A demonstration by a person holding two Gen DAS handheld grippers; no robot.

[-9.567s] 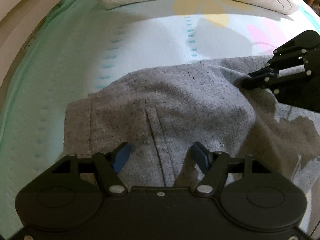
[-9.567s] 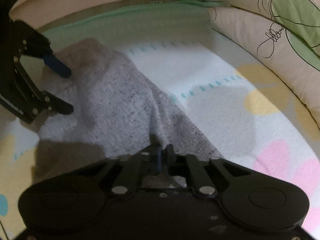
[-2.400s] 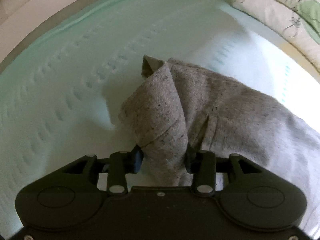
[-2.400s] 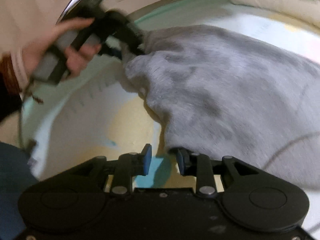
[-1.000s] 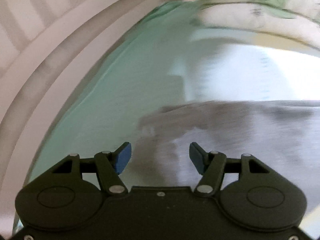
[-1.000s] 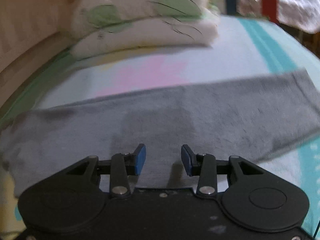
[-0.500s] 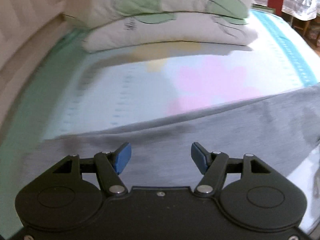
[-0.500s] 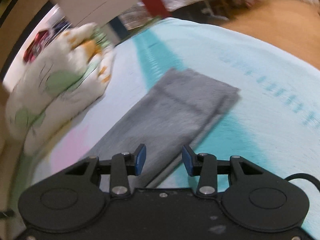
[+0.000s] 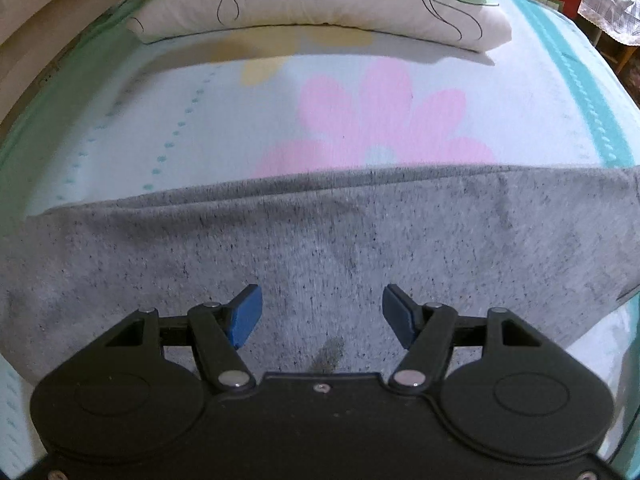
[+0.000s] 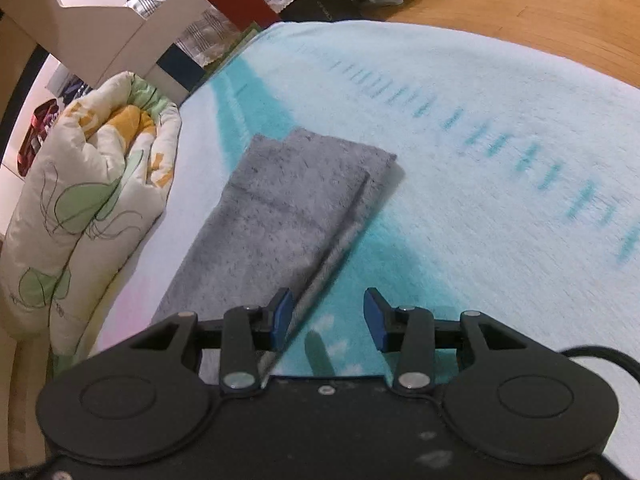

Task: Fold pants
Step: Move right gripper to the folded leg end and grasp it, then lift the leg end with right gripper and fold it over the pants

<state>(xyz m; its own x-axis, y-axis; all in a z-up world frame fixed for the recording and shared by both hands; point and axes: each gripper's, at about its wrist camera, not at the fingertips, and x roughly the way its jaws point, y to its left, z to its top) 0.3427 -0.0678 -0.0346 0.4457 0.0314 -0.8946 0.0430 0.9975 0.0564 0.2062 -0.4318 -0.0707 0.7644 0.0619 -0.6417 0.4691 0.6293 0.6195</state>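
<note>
1. Grey pants point(image 9: 320, 240) lie flat on the bed, folded lengthwise into a long band; in the left wrist view the band runs across the middle of the frame from the left edge to the right edge.
2. In the right wrist view the leg end of the pants point(image 10: 288, 208) sits at frame centre, two layers stacked with the upper hem slightly offset from the lower one.
3. Left gripper point(image 9: 322, 314), bottom centre, jaws spread wide above the grey fabric, nothing between the blue pads; released.
4. Right gripper point(image 10: 326, 316), bottom centre, jaws parted; the near long edge of the pants runs just beside the left blue pad, not pinched; released.
5. Bed sheet point(image 9: 168, 120) pale blue with a pink flower print point(image 9: 380, 120) just behind the pants, and teal dashed lines.
6. Teal stripe point(image 10: 248, 112) on the sheet runs under the pants' leg end in the right wrist view.
7. Pillows point(image 9: 320, 12) with a green leaf print are stacked across the top of the left view.
8. Rolled quilt point(image 10: 88, 208) at the left of the right view, beside the pants.
9. Wooden floor point(image 10: 520, 12) upper right.
</note>
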